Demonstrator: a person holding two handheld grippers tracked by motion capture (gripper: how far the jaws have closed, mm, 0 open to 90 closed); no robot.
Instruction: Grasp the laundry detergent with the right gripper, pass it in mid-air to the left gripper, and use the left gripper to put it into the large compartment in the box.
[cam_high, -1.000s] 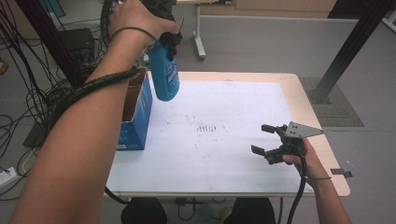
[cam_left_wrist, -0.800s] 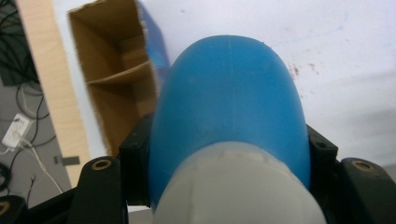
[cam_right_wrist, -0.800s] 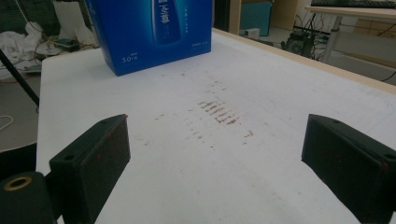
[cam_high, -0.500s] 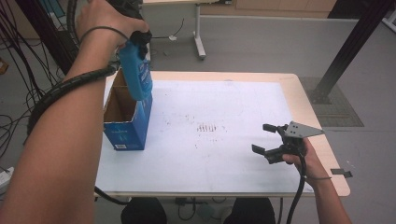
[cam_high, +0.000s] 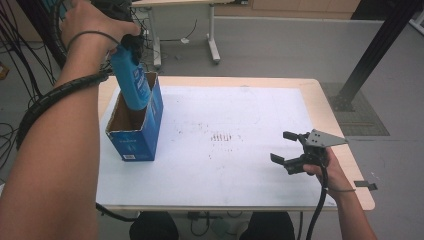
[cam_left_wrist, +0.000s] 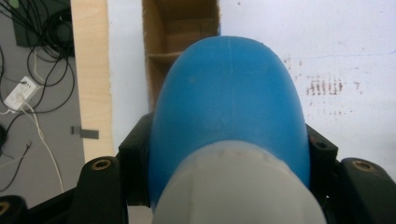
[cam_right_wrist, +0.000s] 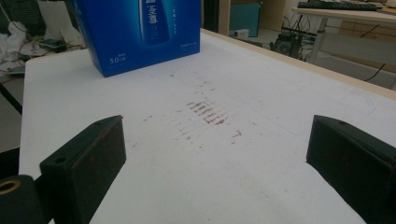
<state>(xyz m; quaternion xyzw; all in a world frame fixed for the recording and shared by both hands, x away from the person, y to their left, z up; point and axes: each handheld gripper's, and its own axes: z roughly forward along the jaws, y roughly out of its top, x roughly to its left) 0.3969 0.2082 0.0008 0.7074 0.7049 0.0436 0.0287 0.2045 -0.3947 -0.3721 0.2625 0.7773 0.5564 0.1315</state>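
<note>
My left gripper is shut on the capped end of a blue bottle, which hangs base down and slightly tilted. The bottle's base sits at the open top of a blue cardboard box standing at the table's left side. In the left gripper view the bottle is between the black jaws, with the box's brown inside beyond it. My right gripper rests low at the table's right front. Its jaws have just been opening, and they stand open with nothing between them. The box is far ahead of it.
A white mat with a patch of reddish marks covers the wooden table. Cables lie on the floor at the left. A black post base stands beyond the table's right edge, and desk legs behind it.
My left hand has carried the bottle leftward from above the mat to over the box and lowered its base to the opening. The right gripper stayed in place.
</note>
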